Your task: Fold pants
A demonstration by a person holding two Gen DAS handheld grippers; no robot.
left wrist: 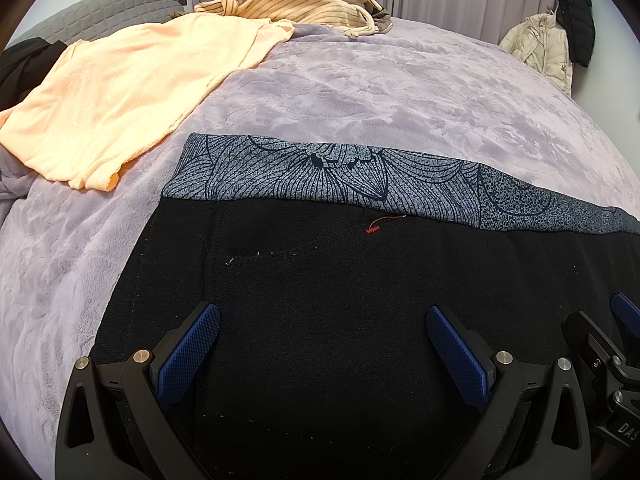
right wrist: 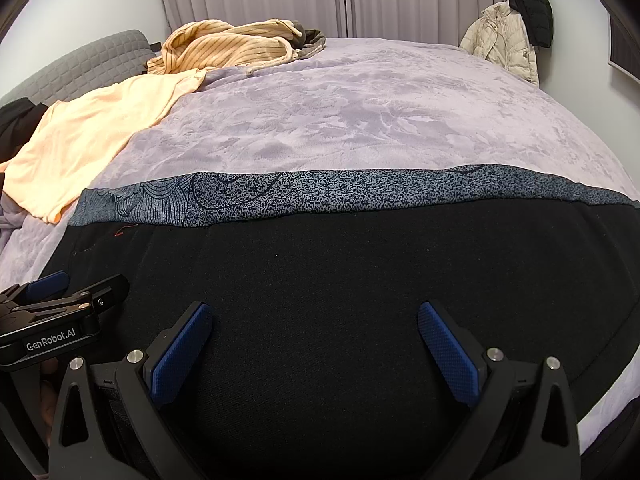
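The black pants [left wrist: 320, 300] lie flat across the near side of the bed [left wrist: 380, 88], over a grey patterned cloth [left wrist: 320, 172] whose strip shows beyond their far edge, towards twelve o'clock; the left tool [left wrist: 323, 322] hovers over the dark fabric with its blue pads spread wide and nothing between them; the right tool [right wrist: 315, 320], just beside it at three o'clock, is likewise spread and empty; a peach top [left wrist: 120, 100] lies at ten o'clock, a striped garment [left wrist: 288, 0] at twelve, both well apart from the work; to fold well, I'd judge each tool should pinch the pants alone, not the patterned cloth beneath, at matching points along one edge; then lift together and lay edge to edge, smoothing any slack before letting go
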